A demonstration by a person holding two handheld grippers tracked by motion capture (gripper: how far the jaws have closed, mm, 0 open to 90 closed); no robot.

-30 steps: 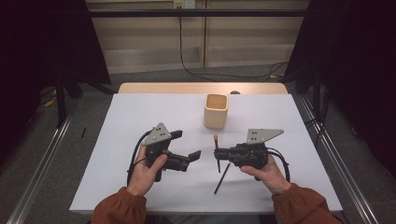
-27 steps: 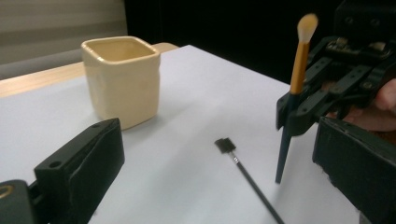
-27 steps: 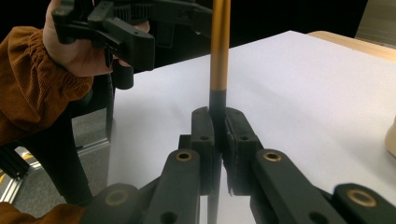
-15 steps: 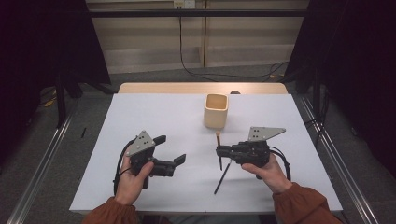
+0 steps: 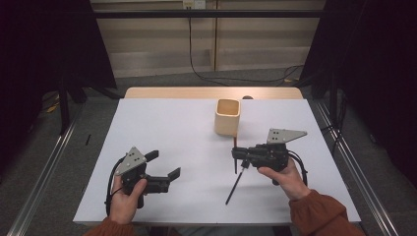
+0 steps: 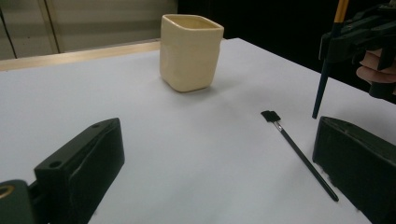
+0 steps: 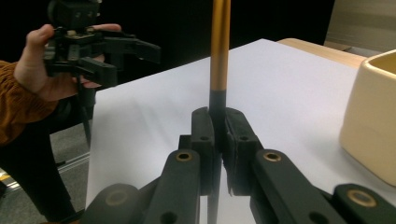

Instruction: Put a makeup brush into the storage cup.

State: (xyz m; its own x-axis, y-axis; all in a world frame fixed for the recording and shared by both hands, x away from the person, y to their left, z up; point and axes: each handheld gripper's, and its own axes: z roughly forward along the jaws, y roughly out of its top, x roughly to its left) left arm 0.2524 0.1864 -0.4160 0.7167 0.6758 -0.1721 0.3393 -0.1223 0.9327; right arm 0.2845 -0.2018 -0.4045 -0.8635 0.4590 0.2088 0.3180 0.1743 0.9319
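White tabletop [image 5: 177, 128] with dark walls all round, pretty bare setup. Since a second ago my left gripper [image 5: 167, 176] has slid back toward my near-left corner of the table, away from the middle, jaws wide apart with nothing between them. My right gripper [image 5: 236, 153] hasn't budged and is clamped tight on a slim brush [image 7: 219, 51] with an orange-and-black handle, held roughly upright, lower end just above the sheet.

I read that as the left hand clearing out so the right can drop its brush into the cream square cup [image 5: 227, 117], which sits just beyond it, apart.

A second, black paintbrush [image 5: 235, 182] lies flat on the table just below the right gripper. From the left gripper view it [image 6: 299, 154] rests just inside the right-hand finger [image 6: 355, 168], not touching as far as I can tell.
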